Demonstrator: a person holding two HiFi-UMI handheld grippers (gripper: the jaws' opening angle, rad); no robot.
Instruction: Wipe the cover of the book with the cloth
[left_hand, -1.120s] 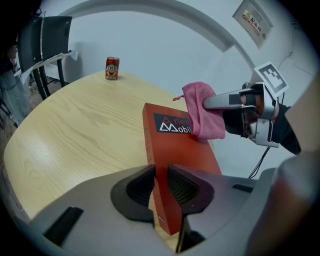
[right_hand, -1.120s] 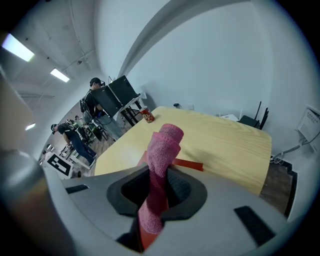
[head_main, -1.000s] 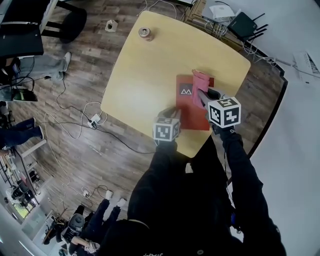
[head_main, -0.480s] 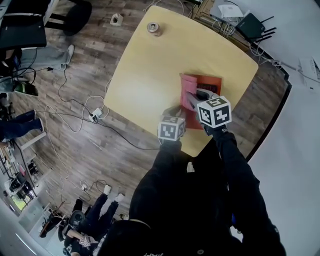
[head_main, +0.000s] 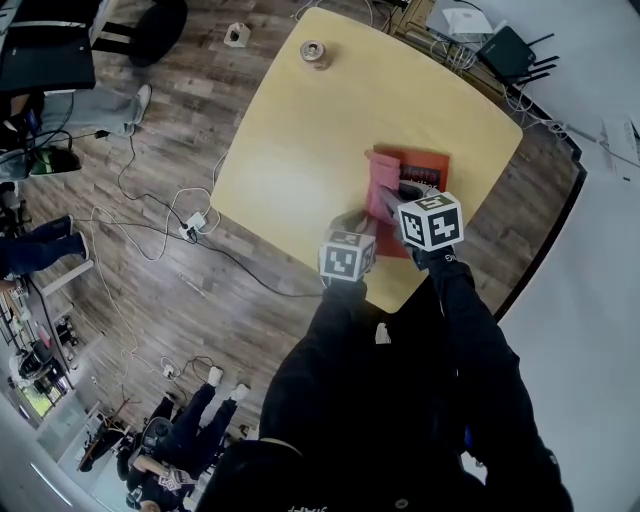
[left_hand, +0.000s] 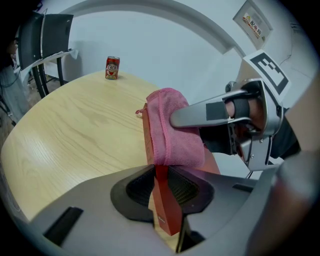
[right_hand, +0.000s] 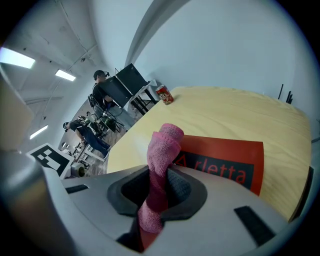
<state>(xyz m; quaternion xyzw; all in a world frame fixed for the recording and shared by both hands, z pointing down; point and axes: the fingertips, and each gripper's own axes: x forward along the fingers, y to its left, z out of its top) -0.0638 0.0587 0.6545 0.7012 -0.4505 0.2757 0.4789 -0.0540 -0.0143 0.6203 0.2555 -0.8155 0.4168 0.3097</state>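
Observation:
A red book (head_main: 425, 170) lies on the yellow table (head_main: 300, 130), near the right front edge. My left gripper (head_main: 352, 226) is shut on the book's near edge (left_hand: 162, 200) and holds it. A pink cloth (head_main: 383, 190) rests on the cover, at the book's left side. My right gripper (head_main: 398, 192) is shut on the cloth (right_hand: 159, 165), which sticks out past the pads. In the left gripper view the cloth (left_hand: 172, 130) hangs over the book under a finger (left_hand: 205, 112) of the right gripper. The cover's lettering (right_hand: 220, 170) shows beside the cloth.
A drink can (head_main: 314, 52) stands at the table's far corner, well away from the book. Cables and a power strip (head_main: 195, 222) lie on the wooden floor to the left. The table's front edge (head_main: 395, 300) is close below both grippers.
My right gripper has dragged the cloth across the cover from the book's right part to its left side, nearer my left gripper. The left gripper has kept its hold on the book.

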